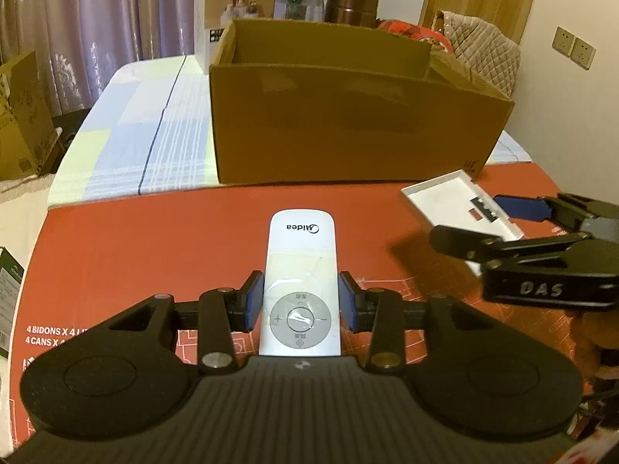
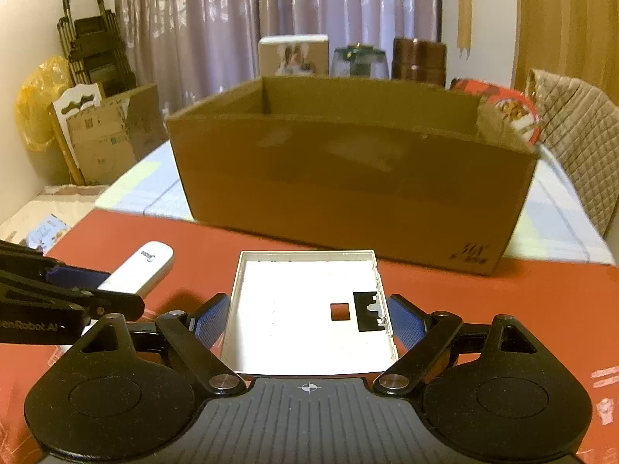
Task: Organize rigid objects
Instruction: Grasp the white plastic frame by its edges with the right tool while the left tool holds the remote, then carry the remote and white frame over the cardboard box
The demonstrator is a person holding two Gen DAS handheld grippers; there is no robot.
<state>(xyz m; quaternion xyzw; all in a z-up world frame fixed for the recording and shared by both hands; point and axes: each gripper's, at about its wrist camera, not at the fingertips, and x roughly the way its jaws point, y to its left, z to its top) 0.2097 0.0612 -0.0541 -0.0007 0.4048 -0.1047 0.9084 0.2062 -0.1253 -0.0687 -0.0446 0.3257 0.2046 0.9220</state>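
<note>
Nearest me, my left gripper (image 1: pixel 301 303) pinches the white remote (image 1: pixel 300 282) across its waist, the blue pads pressed on its smooth plastic sides just above the round grey button ring. My right gripper (image 2: pixel 307 321) clamps the shallow white tray (image 2: pixel 309 309) by its thin side walls, pads tight to both edges; it is a flat, hard rectangular shell with a small square hole and a black cut-out in its floor. Both pieces sit over the red printed cardboard sheet (image 1: pixel 135 239). I judge the risks to be slip and flex: the remote is glossy and held near one end, so it could pivot nose-down, and the tray's thin walls could bow and pop free. Beyond stands the open brown cardboard box (image 2: pixel 348 178), matte, with stiff raised flaps; a low carry could catch its near wall. Farther back are a checked tablecloth (image 1: pixel 127 131) and curtains (image 2: pixel 216 19).
</note>
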